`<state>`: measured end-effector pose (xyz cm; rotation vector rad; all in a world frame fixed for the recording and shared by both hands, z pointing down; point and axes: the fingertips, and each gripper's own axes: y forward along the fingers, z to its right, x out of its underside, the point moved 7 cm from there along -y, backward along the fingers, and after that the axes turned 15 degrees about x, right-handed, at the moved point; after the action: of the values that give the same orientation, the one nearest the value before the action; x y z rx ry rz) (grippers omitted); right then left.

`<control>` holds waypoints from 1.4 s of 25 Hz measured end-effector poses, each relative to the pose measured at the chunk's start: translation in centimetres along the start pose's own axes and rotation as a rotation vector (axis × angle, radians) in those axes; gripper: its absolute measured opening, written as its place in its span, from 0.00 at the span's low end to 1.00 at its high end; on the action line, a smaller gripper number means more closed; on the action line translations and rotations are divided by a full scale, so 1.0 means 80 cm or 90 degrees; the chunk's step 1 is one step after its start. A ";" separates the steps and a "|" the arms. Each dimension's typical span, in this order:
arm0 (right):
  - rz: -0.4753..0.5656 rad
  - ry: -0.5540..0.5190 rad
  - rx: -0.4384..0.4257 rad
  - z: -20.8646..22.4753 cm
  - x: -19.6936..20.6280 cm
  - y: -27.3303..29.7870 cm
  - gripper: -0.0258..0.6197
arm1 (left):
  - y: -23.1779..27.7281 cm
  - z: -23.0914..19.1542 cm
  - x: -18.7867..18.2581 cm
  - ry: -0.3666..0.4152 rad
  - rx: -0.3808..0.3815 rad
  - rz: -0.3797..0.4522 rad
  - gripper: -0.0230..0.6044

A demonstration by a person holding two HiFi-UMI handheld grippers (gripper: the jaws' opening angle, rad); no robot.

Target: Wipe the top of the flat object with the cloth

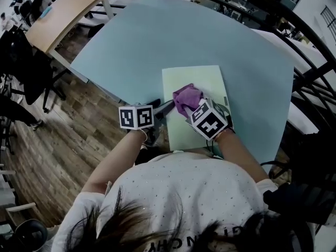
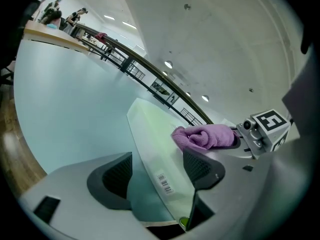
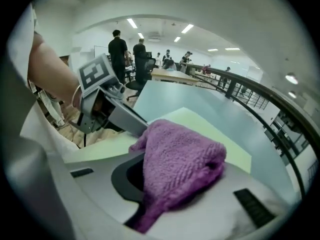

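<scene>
The purple cloth [image 1: 187,95] is pinched in the right gripper [image 3: 170,184] and rests on the pale-green flat rectangular board [image 1: 195,79], whose long axis stretches ahead. Its near-left edge is straddled by the 2 spread jaws of the left gripper [image 2: 159,172].

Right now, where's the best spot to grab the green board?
By its near left edge, from the left: the board lies flat and thin on the table, so only an edge can be pinched, and the cloth sits in the middle.
</scene>
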<state>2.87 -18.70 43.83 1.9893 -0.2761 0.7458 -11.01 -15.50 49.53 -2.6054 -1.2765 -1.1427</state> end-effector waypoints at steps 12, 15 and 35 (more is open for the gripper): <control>-0.108 0.110 0.099 0.090 0.096 -0.028 0.09 | -0.001 -0.005 -0.001 0.004 0.000 0.003 0.54; -0.116 0.158 0.113 0.105 0.109 -0.035 0.09 | 0.000 -0.006 -0.003 -0.002 -0.002 0.004 0.54; -0.015 0.391 0.041 0.026 0.030 -0.046 0.09 | 0.005 -0.016 -0.009 0.003 0.015 -0.035 0.56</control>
<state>7.31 -18.29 41.89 1.7186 0.1371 1.3135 -11.80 -16.63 50.10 -2.5647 -1.3597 -1.1340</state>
